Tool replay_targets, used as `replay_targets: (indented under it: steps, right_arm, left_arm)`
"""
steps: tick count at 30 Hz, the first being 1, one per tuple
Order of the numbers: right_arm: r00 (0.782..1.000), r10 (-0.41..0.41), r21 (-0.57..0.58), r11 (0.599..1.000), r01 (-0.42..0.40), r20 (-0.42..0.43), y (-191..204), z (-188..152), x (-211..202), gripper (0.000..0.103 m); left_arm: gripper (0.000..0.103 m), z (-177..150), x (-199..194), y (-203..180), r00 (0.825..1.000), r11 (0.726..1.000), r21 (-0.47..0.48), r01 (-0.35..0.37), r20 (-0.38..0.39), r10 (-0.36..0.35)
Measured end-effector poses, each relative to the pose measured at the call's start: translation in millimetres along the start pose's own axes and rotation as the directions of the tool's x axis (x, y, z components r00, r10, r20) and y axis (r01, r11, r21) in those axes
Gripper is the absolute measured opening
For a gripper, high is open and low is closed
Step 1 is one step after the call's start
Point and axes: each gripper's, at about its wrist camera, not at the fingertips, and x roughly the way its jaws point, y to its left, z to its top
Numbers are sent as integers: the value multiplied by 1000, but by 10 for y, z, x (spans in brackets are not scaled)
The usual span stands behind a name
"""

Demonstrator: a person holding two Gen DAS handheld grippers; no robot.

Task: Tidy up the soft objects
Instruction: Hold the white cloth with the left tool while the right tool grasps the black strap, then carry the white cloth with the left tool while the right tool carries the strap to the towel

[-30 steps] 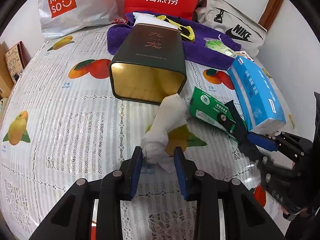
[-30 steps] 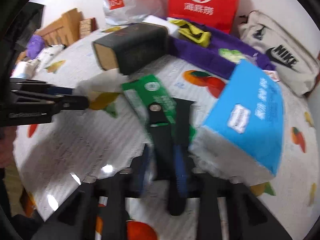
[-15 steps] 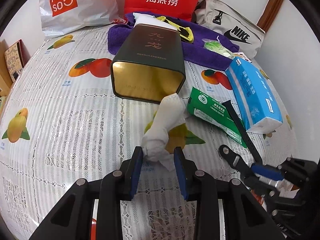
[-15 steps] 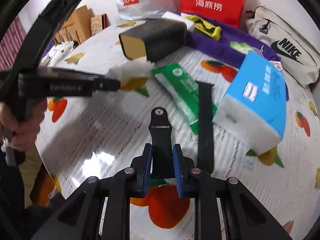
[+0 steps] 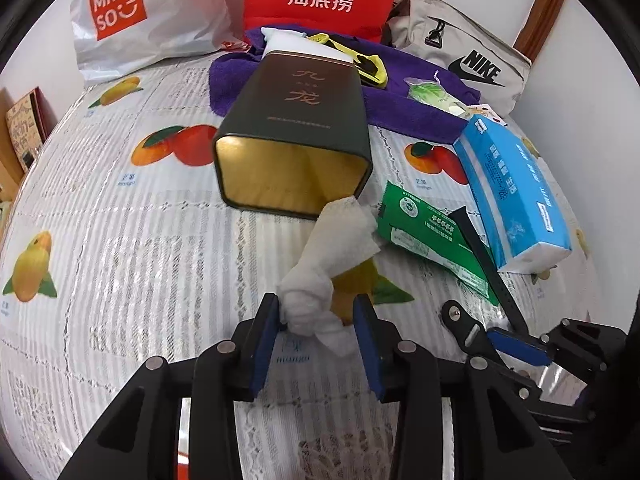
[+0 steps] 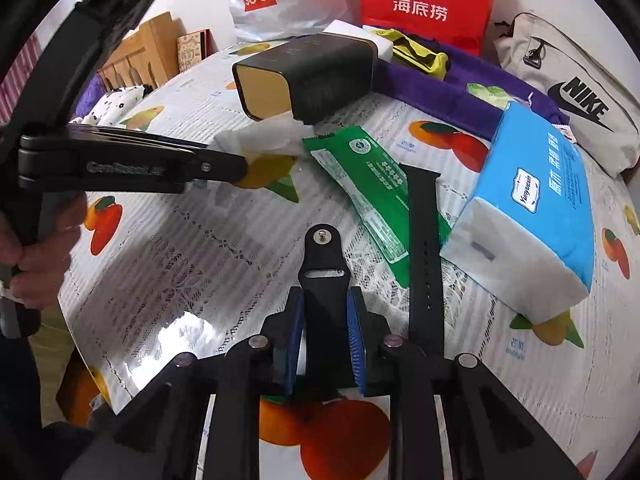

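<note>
The bench (image 5: 120, 240), under a shiny fruit-print cover, carries a dark tin (image 5: 296, 136) lying on its side mid-bench, open mouth toward us. A twisted white tissue (image 5: 336, 248) lies just before it. Toward the right edge: a green packet (image 5: 424, 232), a blue tissue pack (image 5: 508, 184). Along the far edge, a purple towel (image 5: 416, 108) and bags.

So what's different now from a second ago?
The left gripper has just been opening: the white tissue sits between its jaws, touching only one pad. The right gripper pulled the black strap piece off the green packet toward itself, still clamped. The tin and blue tissue pack stayed.
</note>
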Motion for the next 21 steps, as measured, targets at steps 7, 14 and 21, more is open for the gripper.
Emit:
replay_targets:
  steps: [7, 14, 21]
  right_arm:
    - [999, 36, 37, 999, -36, 11, -78, -28, -100, 21]
    - [998, 32, 73, 997, -37, 57, -179, -27, -372, 21]
    - [993, -13, 96, 995, 2, 114, -316, 80, -647, 21]
  left_arm:
    - [19, 0, -81, 40, 1000, 1000, 2, 17, 24, -17]
    - [19, 30, -374, 23, 997, 999, 14, 43, 63, -44]
    - [19, 145, -655, -95, 990, 996, 39, 79, 113, -83]
